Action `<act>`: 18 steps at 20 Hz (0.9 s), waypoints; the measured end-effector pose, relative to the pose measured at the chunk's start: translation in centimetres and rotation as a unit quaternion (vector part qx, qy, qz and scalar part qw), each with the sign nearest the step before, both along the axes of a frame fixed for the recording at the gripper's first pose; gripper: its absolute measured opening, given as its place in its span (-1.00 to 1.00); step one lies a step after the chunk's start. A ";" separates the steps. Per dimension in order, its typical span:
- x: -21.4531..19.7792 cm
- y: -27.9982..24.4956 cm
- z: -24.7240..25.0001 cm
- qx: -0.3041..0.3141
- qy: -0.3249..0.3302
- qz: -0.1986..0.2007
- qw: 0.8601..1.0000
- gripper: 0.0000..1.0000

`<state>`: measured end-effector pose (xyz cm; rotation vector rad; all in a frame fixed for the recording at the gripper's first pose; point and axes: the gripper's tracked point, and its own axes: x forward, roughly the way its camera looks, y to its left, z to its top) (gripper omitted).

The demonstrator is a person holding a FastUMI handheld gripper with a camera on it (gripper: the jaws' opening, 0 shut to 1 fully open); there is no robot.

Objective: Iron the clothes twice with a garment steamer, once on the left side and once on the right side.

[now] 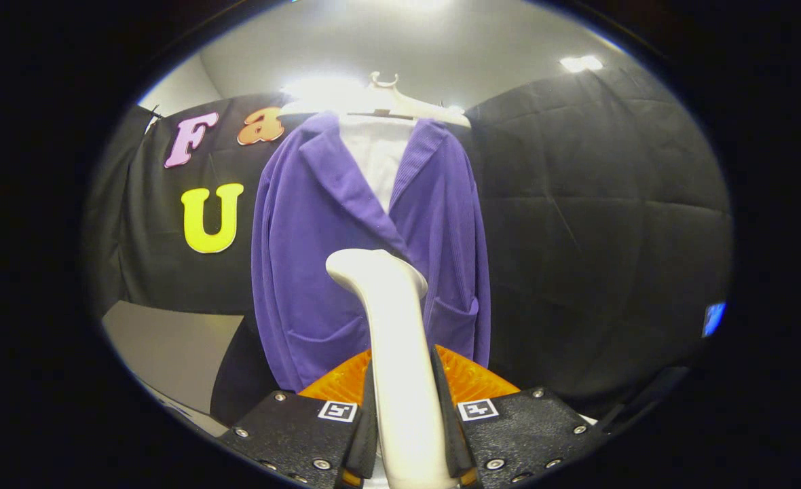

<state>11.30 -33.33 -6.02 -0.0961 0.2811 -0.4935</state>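
The gripper (pixel 404 407) has its two fingers pinched on the white handle of the steamer (pixel 390 339), one finger against each side, and the steamer rises straight up from between them, its head bending over toward the clothes. Just beyond that head hangs a purple jacket (pixel 319 272) of ribbed cloth, open at the front over a white shirt (pixel 377 156), both on a pale hanger (pixel 390 102) whose hook sits at the top. The steamer's head is in front of the jacket's middle, near where the lapels meet; whether it touches the cloth I cannot tell. A patch pocket shows on each side of the jacket, low down, either side of the handle. Behind the clothes the booth is walled in black quilted cloth (pixel 590 204), creased in broad folds. Above it runs a plain pale ceiling with a bright lamp (pixel 580 63) off to the right. Low on the left, beside the jacket's hem, lies a flat grey surface (pixel 170 346).
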 end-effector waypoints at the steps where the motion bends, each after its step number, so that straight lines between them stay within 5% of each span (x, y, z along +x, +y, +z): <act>1: 0.5 -0.4 1.0 -0.006 -0.009 -0.001 1.000 -0.21; 13: 6.1 -5.3 11.4 -0.056 -0.132 -0.037 0.989 -0.21; 18: 7.8 -7.5 12.2 -0.075 -0.152 -0.053 0.984 -0.22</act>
